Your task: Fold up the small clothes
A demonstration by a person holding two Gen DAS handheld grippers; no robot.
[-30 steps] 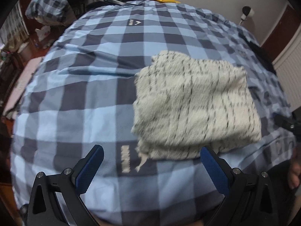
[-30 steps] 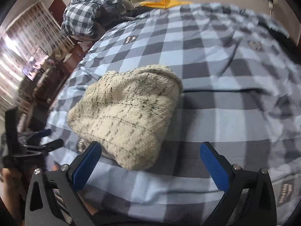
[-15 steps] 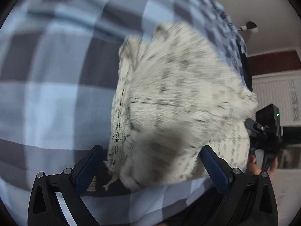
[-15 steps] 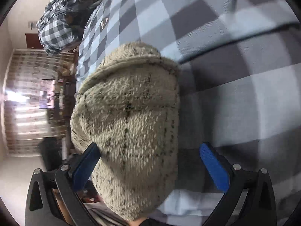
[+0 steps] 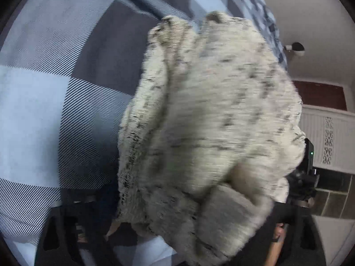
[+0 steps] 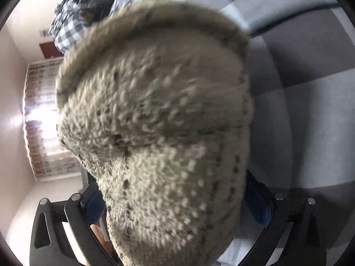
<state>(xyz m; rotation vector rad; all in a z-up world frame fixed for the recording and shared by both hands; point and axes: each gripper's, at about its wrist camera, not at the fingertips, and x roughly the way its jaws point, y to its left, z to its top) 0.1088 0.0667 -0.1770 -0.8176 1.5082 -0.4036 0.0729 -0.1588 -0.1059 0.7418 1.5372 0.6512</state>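
A folded cream knitted garment with dark flecks [image 5: 210, 122] fills the left wrist view and lies on the blue and grey checked bedspread [image 5: 55, 77]. It also fills the right wrist view [image 6: 159, 115]. My left gripper [image 5: 177, 217] has its jaws around the garment's near edge, with the fingertips hidden by the knit. My right gripper [image 6: 175, 201] has its blue-padded fingers [image 6: 257, 201] pressed against the other end of the garment. The other gripper shows at the right edge of the left wrist view [image 5: 308, 173].
A crumpled checked blanket [image 6: 73, 20] is heaped at the far end of the bed. A window with bright light [image 6: 42, 119] and a white wall are to the left in the right wrist view. A dark red door [image 5: 319, 95] stands beyond the bed.
Both grippers have moved in low from opposite ends of the folded garment. Their jaws have narrowed from wide open to closing on the knit, which now bunches up between them.
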